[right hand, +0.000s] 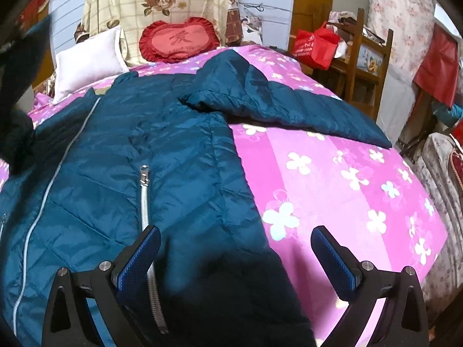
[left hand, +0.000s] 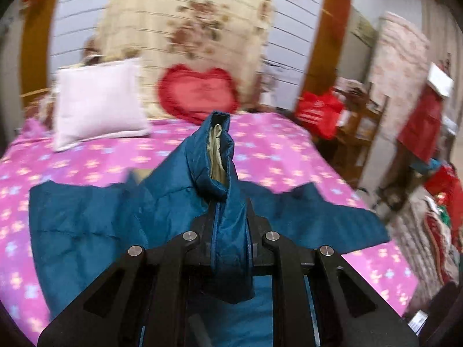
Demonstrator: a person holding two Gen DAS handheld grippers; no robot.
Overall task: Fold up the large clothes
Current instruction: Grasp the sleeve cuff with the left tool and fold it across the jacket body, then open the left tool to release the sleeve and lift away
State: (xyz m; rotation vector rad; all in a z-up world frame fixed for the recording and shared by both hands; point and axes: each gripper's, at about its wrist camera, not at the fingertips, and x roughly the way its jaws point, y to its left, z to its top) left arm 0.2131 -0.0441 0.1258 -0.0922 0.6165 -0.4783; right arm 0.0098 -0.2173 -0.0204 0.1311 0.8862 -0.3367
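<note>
A: Left wrist view is smeared, esp. the edges. What's readable?

B: Left tool (left hand: 228, 150) is clamped on a bunched fold of the blue jacket (left hand: 86, 225). Fabric runs up between the fingers (left hand: 221, 118) and covers most of them; only the far tips poke out past the cloth. Cream lining shows inside the fold. Pads hidden entirely.

A: Which part of the jacket is it?

B: Can't tell. Too bunched. A zipper line runs down the fold near the linkage, that's all.

A: Rest of the jacket?

B: Spread on the bed (left hand: 275, 156), below and behind the raised fold. Lower hem cut off by the tool body at frame bottom.

A: Right side?

B: Sharper. Right tool (right hand: 235, 241) jaws stand wide apart, nothing between the pads. It hangs just above the jacket's (right hand: 115, 150) near side edge: left finger over the pocket zipper (right hand: 144, 196), right finger over bare pink bedsheet (right hand: 332, 190). Contact with fabric: cannot tell.

A: Sleeve?

B: One sleeve (right hand: 289, 107) lies out to the right across the sheet, well ahead of the tool. Other side of the jacket runs off the left edge. Dark blurred shape upper left, can't identify.

A: Background?

B: White pillow (right hand: 86, 63) and red heart cushion (right hand: 178, 40) at the head of the bed, beyond the jacket.
</note>
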